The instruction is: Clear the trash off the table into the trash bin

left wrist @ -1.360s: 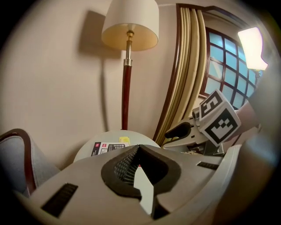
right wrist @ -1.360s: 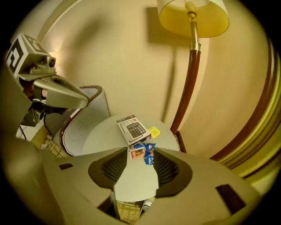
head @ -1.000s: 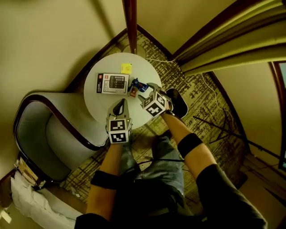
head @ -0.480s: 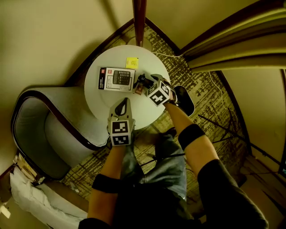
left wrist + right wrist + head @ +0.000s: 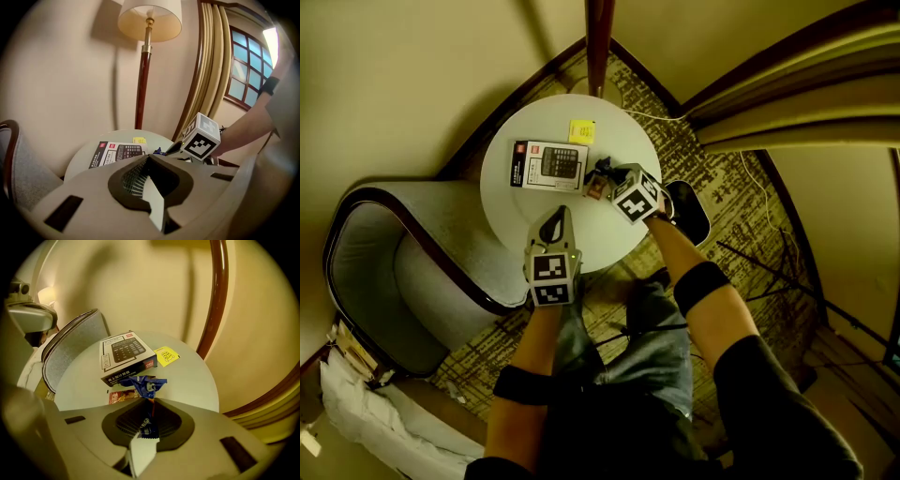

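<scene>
Head view: R gripper (image 5: 605, 176) tips down on round table (image 5: 516, 202), just right of calculator box (image 5: 548, 165). Blue wrapper (image 5: 601, 169) sits at its tips, red-brown wrapper (image 5: 593, 190) just beside. L gripper (image 5: 551, 222) is over table's near edge, well apart from both. Dark bin (image 5: 689, 214) on carpet by table's right edge, near R wrist.

L gripper view: jaws together, nothing btwn. Blue wrapper lies ahead & to the right, at R gripper's tips.

R gripper view: jaws have just been closing, now clamped on blue wrapper. Its lower end is btwn the pads, crumpled top sticks out fwd, near box's front edge. Red-brown wrapper flat on table, left of it. Yellow sticky note (image 5: 166, 356) lies beyond, right of box.
</scene>
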Demonstrator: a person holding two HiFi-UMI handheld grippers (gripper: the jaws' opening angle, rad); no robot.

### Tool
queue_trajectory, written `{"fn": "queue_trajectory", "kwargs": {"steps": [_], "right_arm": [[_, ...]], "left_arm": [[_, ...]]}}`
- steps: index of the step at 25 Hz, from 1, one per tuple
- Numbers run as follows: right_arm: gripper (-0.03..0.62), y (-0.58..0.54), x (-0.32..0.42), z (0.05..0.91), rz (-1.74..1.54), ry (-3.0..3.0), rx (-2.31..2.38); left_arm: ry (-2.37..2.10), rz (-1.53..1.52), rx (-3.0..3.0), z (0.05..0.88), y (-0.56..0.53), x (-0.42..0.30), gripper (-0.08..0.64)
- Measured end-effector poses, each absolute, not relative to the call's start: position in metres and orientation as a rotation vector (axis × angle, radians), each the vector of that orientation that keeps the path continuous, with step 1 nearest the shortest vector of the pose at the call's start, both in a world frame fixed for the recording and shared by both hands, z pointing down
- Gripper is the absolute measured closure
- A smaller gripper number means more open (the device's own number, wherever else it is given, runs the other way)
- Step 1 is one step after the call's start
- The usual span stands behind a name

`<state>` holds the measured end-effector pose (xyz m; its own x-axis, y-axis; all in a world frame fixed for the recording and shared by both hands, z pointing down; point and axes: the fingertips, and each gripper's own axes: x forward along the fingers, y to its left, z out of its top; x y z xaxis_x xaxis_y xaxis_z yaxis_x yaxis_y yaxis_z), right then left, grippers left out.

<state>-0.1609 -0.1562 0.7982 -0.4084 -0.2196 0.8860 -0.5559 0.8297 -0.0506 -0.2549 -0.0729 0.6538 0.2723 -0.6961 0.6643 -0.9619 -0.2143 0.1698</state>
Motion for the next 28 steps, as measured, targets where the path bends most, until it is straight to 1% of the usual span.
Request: {"fn": "queue_trajectory", "kwargs": {"steps": [4,11,17,22,28], "right_arm": [[0.543,-0.157,-0.161,0.786,0.416,-2.004,0.596],[0.552,-0.153,-0.162,0.735,0.415,-2.057,0.654],[0.555,-0.14,-0.16,0.658,0.42,-2.158,0.738],[0.555,-0.117,-0.148,0.581,0.472,-2.249,0.855],[0.554,-0.082,-0.121,0.519,0.535,-2.302,1.007]], "left_arm": [[-1.488,0.612,1.994,0.648,-0.072,-0.254,0.559],[-1.498,0.602,1.999,0.626,-0.065,-0.256,0.559],[-1.558,0.625,2.018,0.604,-0.05,-0.267,0.559],[-1.562,0.624,2.046,0.561,-0.039,-0.262,0.559],[-1.489,0.657,2.151,0.516,-0.026,-0.233,0.559]]}}
